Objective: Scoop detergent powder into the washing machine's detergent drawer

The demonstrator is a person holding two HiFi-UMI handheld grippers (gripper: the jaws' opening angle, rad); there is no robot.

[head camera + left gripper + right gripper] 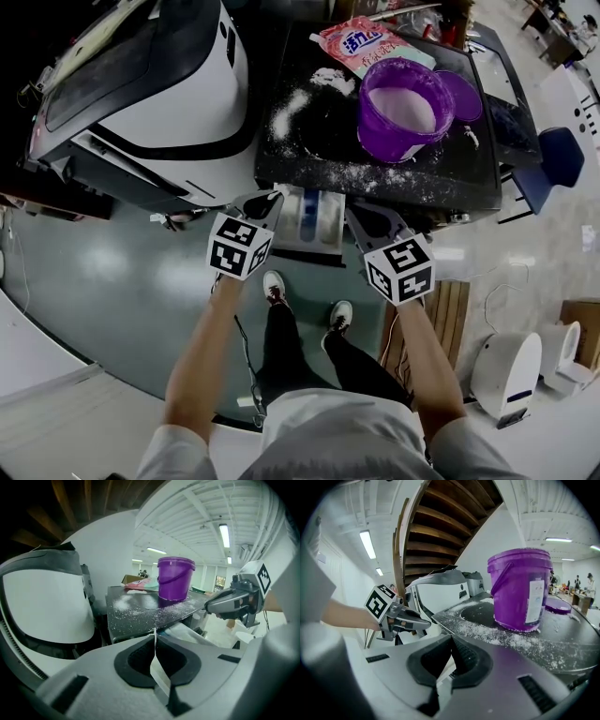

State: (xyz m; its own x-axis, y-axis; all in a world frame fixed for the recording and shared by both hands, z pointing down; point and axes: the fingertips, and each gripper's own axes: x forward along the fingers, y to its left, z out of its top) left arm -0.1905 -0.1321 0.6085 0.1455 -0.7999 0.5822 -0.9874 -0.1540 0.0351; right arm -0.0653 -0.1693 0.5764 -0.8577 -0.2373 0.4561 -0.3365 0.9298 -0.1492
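Detergent drawer (314, 220): rectangular tray, white plastic w/ a blue insert, split into side-by-side compartments. It is pulled out from under the front edge of the counter (323, 122). Long axis runs from the counter front toward the person, open face up. Contents of the compartments can't be made out.

L tool (265, 202) is just beside the drawer's left edge and R tool (361, 214) just beside its right edge, so the drawer lies between them. In the left gripper view the L tool (154, 632) has its dark ribbed pads pressed together at the tips, w/ nothing between. In the right gripper view the R tool (451, 638) is likewise closed and empty. Each carries a cube w/ black-and-white square markers.

Counter: dark, flat, matte, w/ a shallow round recess. Loose powder (286, 112) lies on it in white grainy streaks, thickest at the left and along the front.

Bucket (384, 141): purple plastic, round, upright, lid off, w/ a white label on its side. It stands on the counter behind the drawer and holds smooth white powder. Its round purple lid (461, 94) lies flat just beside it on the right.

Detergent bag (367, 45): pink soft pouch, lying flat behind the bucket.

White appliance (178, 84): glossy rounded shell w/ a dark window, left of the counter.

Floor (122, 281): grey-green, shiny.
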